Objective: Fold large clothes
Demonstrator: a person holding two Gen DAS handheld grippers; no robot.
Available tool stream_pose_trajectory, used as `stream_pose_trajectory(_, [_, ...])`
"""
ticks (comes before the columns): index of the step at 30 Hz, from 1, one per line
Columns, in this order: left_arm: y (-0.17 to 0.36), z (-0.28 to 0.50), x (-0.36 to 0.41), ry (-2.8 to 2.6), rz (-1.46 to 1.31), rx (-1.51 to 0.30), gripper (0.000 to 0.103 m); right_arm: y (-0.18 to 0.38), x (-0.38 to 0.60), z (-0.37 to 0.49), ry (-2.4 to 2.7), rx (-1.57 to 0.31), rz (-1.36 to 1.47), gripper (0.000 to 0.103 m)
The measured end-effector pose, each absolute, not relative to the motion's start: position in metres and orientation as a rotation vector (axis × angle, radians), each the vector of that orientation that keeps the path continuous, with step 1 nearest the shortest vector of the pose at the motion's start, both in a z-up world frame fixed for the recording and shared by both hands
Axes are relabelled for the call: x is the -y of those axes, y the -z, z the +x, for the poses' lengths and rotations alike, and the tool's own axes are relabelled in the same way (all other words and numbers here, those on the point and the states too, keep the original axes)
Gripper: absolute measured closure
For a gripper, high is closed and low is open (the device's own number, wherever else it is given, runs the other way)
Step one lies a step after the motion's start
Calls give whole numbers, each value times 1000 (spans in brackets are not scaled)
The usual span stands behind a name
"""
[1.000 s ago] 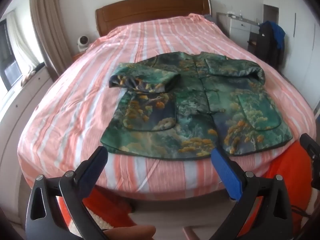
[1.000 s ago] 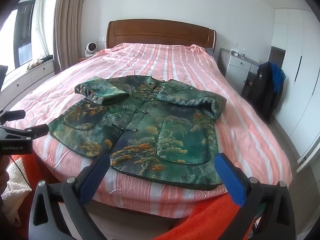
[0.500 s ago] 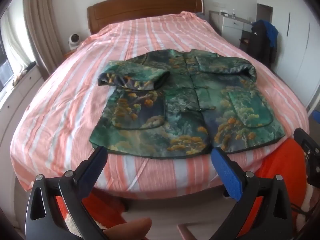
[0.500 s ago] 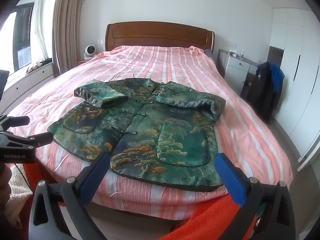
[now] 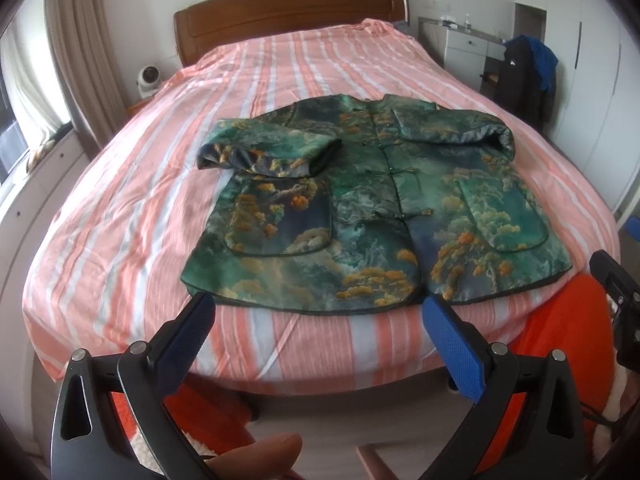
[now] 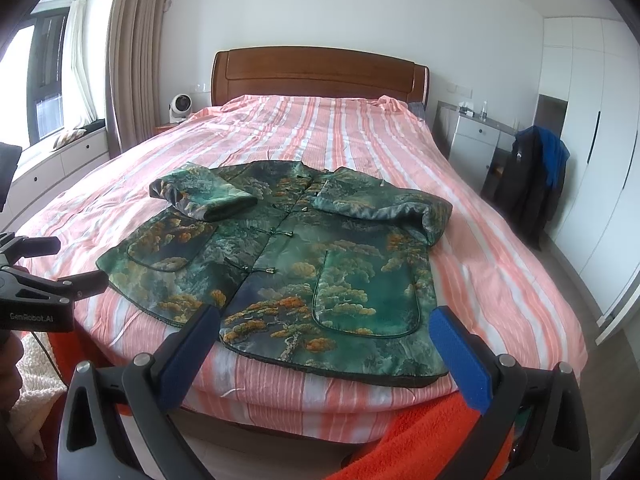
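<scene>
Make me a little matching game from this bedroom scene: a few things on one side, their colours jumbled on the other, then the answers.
Things:
1. jacket
2. bedspread
3. headboard
4. small fan

Colours:
A. brown wood
B. white
C. green with orange trees
D. pink and white stripes

Pairs: 1-C, 2-D, 3-A, 4-B.

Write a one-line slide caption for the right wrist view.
Open right gripper hovers before a green patterned jacket, sleeves folded in, lying flat on a pink-striped bed.
</scene>
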State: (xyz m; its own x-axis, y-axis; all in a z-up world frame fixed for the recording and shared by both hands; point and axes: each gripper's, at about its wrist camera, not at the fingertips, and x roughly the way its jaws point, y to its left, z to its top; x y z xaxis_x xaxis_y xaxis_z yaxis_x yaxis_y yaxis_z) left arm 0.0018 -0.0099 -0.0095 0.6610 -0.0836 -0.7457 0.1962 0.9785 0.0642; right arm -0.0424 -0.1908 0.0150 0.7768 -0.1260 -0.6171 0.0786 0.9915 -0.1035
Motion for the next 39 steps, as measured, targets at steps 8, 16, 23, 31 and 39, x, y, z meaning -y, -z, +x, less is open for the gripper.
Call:
stream_pose_trajectory(8, [10,5,4,151,147,-842,0,-14,190,-41,108,-676,-70,0])
stream_pose_trajectory(16, [11,8,1,144,154,-845,0,-14,188,-40,107,-675,-70,0])
stream_pose_trajectory(23, [12,7,5,137,166,-848,0,-11,189,-41,103,-677,-69,0])
stream_pose_trajectory(31, [14,6,7,132,175,-850,0,-9,188,-40,102,-679,-68,0])
stream_pose_trajectory(39, [15,5,6,131,175,-854,0,-9,188,-41,102,-678,-68,0])
